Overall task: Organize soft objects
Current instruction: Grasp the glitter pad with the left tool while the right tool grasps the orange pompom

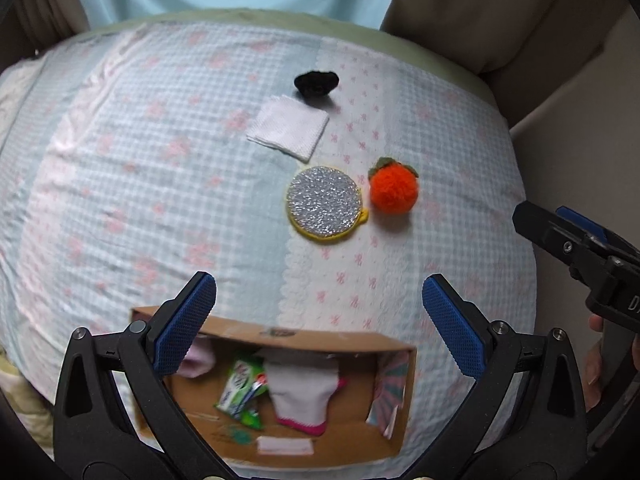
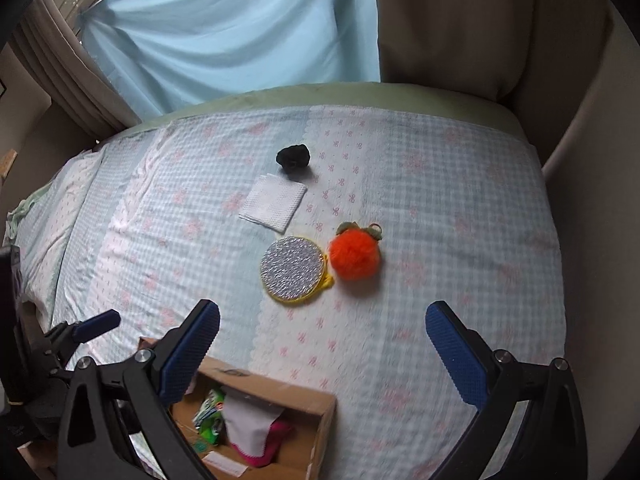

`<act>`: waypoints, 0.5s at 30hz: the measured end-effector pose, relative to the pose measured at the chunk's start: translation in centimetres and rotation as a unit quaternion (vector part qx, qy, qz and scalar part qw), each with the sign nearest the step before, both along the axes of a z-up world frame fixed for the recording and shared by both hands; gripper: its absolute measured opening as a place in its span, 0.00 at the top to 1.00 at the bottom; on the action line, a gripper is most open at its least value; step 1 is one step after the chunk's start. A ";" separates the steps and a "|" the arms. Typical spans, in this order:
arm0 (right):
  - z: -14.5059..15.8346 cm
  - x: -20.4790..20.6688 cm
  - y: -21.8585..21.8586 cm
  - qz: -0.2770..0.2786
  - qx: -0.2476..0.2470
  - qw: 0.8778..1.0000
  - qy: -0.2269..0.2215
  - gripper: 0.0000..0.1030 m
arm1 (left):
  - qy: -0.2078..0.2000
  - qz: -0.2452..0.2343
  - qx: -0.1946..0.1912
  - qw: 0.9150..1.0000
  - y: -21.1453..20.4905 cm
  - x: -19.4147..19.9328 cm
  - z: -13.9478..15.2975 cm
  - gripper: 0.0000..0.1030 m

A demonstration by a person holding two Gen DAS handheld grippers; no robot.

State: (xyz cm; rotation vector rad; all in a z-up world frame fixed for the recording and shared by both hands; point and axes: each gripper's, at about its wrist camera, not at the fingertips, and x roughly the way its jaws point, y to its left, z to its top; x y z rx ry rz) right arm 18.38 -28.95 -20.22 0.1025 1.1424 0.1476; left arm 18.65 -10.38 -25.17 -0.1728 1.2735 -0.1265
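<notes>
On the bed lie a fluffy orange ball (image 1: 393,189) (image 2: 353,254), a round silver scrubber with a yellow rim (image 1: 325,205) (image 2: 293,271), a folded white cloth (image 1: 289,127) (image 2: 274,201) and a black soft lump (image 1: 316,82) (image 2: 294,157). A cardboard box (image 1: 384,342) (image 2: 320,404) near me holds a white and pink cloth (image 1: 301,392) (image 2: 252,424), a green packet (image 1: 240,390) and other soft items. My left gripper (image 1: 320,322) is open and empty above the box. My right gripper (image 2: 322,346) is open and empty above the bed, right of the box.
The bed has a light blue checked cover (image 1: 120,184) (image 2: 460,200). A pale blue curtain (image 2: 240,32) hangs behind it, and beige upholstery (image 2: 460,20) stands at the right. The right gripper shows at the right edge of the left wrist view (image 1: 580,248).
</notes>
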 end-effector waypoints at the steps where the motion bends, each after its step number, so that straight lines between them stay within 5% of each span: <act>1: -0.9 1.1 -0.5 0.006 0.003 1.000 0.003 0.00 | 0.005 0.006 0.000 1.000 -0.5 0.6 -1.0 0.00; 15: -13.5 10.4 -3.3 0.065 0.021 0.995 0.070 0.01 | 0.072 0.050 0.012 0.996 -5.7 8.7 -14.8 0.00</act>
